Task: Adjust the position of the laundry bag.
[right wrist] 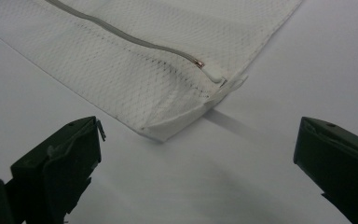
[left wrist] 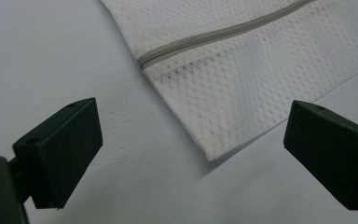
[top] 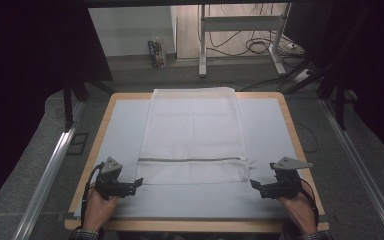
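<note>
Holding: both your grippers hang empty, aimed at the bag's near corners.
Left gripper (top: 139, 182): jaws spread wide, nothing between them; near-left corner of the mesh laundry bag (left wrist: 223, 88) lies just ahead, not touched.
Right gripper (top: 253, 184): jaws also wide apart and empty; near-right corner sits ahead, apart from the jaws.
Bag: flat on the pale mat (top: 130, 125), centred on the table (top: 102, 125), far edge at the table's far side, grey zipper (top: 190, 159) running across near your end.
Zipper pull (right wrist: 213, 73): parked at the right end, close to the right corner, which is slightly rumpled and lifted.
Risk 1: thin mesh lies flush on the mat, so you may pinch mat or a single layer.
Risk 2: right jaw catches the pull and drags the zipper open.
Risk 3: uneven grips skew the bag.
</note>
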Demonstrator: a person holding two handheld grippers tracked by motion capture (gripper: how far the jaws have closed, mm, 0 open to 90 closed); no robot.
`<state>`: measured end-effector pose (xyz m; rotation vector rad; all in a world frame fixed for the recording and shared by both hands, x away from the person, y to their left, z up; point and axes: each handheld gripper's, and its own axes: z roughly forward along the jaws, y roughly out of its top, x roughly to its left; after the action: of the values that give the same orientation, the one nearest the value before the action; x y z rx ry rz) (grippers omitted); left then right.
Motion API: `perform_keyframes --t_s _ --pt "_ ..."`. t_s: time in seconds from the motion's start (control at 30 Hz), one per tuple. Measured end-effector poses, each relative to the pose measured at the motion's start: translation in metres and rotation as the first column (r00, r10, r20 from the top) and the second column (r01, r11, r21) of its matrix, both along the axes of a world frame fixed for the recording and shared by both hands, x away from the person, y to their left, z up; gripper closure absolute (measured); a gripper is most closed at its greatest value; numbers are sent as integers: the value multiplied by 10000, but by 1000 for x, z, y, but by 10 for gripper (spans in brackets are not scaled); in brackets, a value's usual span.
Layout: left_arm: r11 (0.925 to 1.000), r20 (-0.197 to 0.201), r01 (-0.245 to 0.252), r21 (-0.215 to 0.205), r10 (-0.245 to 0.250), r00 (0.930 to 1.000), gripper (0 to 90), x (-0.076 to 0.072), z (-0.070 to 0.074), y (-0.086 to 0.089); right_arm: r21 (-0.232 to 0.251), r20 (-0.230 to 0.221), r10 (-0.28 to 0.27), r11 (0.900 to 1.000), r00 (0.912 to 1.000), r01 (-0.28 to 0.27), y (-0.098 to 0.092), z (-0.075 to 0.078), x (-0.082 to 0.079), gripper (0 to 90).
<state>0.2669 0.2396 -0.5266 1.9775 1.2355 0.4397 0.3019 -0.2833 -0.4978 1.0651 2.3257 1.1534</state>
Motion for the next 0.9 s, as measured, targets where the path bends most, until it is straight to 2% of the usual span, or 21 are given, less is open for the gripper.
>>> perform_keyframes --t_s 0.27,0.47,0.57,0.67,0.8,0.9 --pt "10000 -86 -17 19 17 10000 50 4 2 -1 -137 -122 69 9999 9999 -71 2 -1 3 8" --pt "9995 -325 -37 299 47 9995 18 14 0 -5 -278 -227 -108 9996 9997 102 5 -1 6 12" --pt "10000 -433 29 -41 -31 9991 4 21 1 -3 -213 -222 -250 9995 9994 245 5 0 9 10" --pt "9991 -487 40 -425 -61 9988 7 27 1 -1 23 -335 -104 9999 9994 104 4 -2 15 0" --pt "9992 -537 106 -384 -126 9985 24 32 0 -1 183 -289 -150 9997 9995 155 3 -1 20 0" --pt "9997 -531 128 -211 -139 9985 41 33 0 -2 -16 -308 -177 9998 9994 176 4 -1 23 2"
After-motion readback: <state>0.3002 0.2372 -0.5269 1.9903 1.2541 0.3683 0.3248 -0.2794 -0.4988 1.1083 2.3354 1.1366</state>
